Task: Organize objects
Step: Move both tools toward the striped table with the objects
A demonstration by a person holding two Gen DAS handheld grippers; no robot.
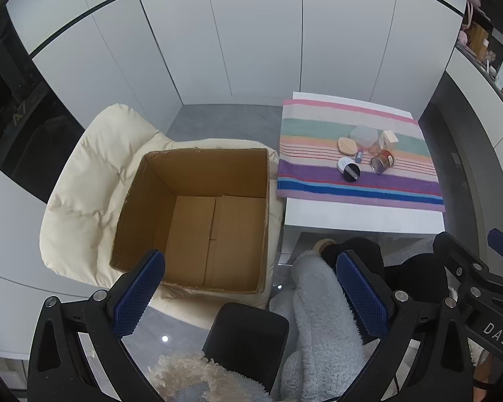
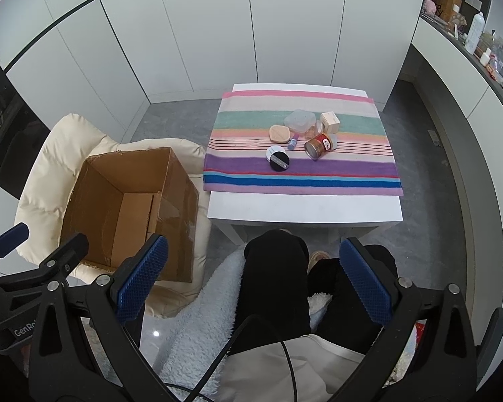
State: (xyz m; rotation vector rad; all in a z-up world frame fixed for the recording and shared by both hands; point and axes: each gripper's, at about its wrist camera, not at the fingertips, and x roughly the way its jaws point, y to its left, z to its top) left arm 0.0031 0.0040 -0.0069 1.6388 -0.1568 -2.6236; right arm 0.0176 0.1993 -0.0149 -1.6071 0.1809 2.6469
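- Clearly nothing is packed yet: the cardboard box (image 1: 198, 221) sits open and bare on a cream cushion (image 1: 84, 197), just beside the left edge of the white table (image 2: 305, 209).
- Both tools hang over the person's lap, well short of the table; the left gripper (image 1: 251, 294) and the right gripper (image 2: 256, 279) each stand with jaws wide and nothing between the pads.
- The items form 1 loose cluster near the middle of the striped towel (image 2: 301, 171), toward its far edge.
- The red tin (image 2: 318, 145) lies on its side (it may roll); stiff and probably light, best pinched across its round wall.
- The black and white compact (image 2: 278, 159), nearest the front edge, is flat, hard and likely slick; take it by the rim, edge to edge.
- The tan puff (image 2: 280, 133) looks soft and featherlight, so a gentle squeeze across its width should do.
- The clear plastic tub (image 2: 298, 120) and the small beige carton (image 2: 330, 122) look thin-walled; grip their flat sides lightly.
- The little blue bottle (image 2: 292, 142) lies among the others, so it needs a careful pinch at mid-body.
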